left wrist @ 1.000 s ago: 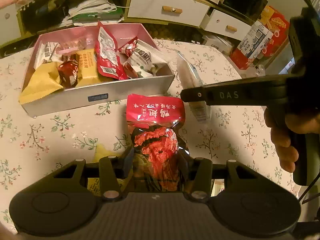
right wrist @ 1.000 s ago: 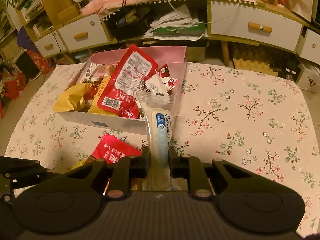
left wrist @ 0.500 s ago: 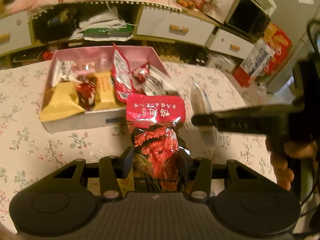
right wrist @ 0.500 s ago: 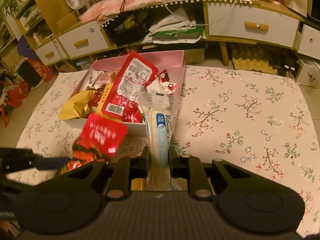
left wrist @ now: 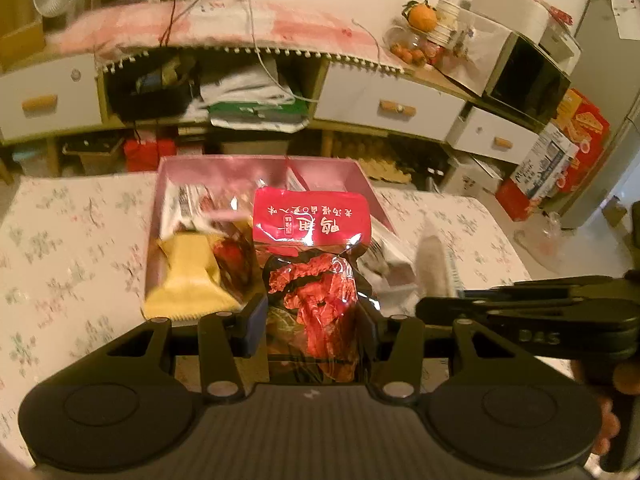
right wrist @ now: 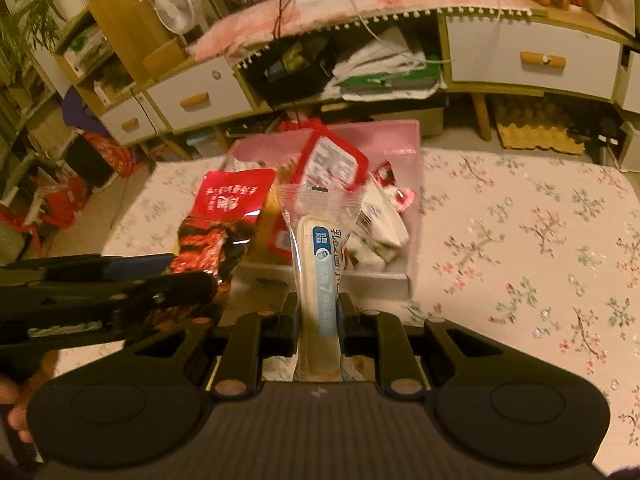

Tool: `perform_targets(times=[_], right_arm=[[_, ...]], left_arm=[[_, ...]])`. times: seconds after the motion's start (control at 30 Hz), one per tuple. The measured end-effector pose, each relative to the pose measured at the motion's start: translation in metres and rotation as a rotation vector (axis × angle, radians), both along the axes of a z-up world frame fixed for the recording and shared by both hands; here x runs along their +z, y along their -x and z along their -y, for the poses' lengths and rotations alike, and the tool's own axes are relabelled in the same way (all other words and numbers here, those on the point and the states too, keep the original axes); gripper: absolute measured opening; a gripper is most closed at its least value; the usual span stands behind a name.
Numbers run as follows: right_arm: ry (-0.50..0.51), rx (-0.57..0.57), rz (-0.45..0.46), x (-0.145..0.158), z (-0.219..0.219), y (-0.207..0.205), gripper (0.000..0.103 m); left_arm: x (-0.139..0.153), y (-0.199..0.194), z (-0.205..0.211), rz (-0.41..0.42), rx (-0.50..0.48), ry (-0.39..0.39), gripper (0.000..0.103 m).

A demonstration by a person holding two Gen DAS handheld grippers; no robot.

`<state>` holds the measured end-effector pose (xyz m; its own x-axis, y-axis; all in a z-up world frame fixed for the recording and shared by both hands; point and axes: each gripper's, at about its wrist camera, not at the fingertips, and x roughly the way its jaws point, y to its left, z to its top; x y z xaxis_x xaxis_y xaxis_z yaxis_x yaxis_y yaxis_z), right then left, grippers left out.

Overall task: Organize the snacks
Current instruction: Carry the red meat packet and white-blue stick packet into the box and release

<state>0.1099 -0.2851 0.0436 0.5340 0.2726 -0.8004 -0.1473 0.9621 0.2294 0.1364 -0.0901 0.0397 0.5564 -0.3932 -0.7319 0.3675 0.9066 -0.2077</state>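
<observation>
My left gripper (left wrist: 314,320) is shut on a red packet of dried meat (left wrist: 312,264) and holds it in the air in front of the pink snack box (left wrist: 260,168). The packet also shows in the right wrist view (right wrist: 224,220). My right gripper (right wrist: 318,312) is shut on a clear-wrapped white bread stick with a blue label (right wrist: 320,264), held up near the box's (right wrist: 404,136) front right corner. The box holds several snack packets, among them a yellow one (left wrist: 192,276) and a red one (right wrist: 332,160).
The box stands on a floral tablecloth (right wrist: 520,240). Behind the table is a low cabinet with white drawers (left wrist: 384,108) and clutter. The right gripper's body (left wrist: 540,320) crosses the left wrist view at the right.
Both grippers have risen with their packets and moved toward the box. The red meat packet has left the table and now hangs over the box's front.
</observation>
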Motion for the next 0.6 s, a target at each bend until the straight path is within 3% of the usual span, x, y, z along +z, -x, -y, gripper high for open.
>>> perform_targets(times=[0.13,0.33,0.6], right_arm=[[-0.020,-0.010,0.032,0.011,-0.001,-0.009,0.016],[-0.023,-0.030,0.062,0.015,0.000,-0.032,0.016],[-0.058,-0.060,0.081,0.011,0.014,-0.057,0.016]], left_arm=[[0.002,-0.015,0.004,0.018,0.009,-0.007,0.053],[0.000,-0.044,0.025,0.097,0.030,-0.101,0.053],[-0.022,-0.072,0.055,0.103,0.053,-0.207,0.054]])
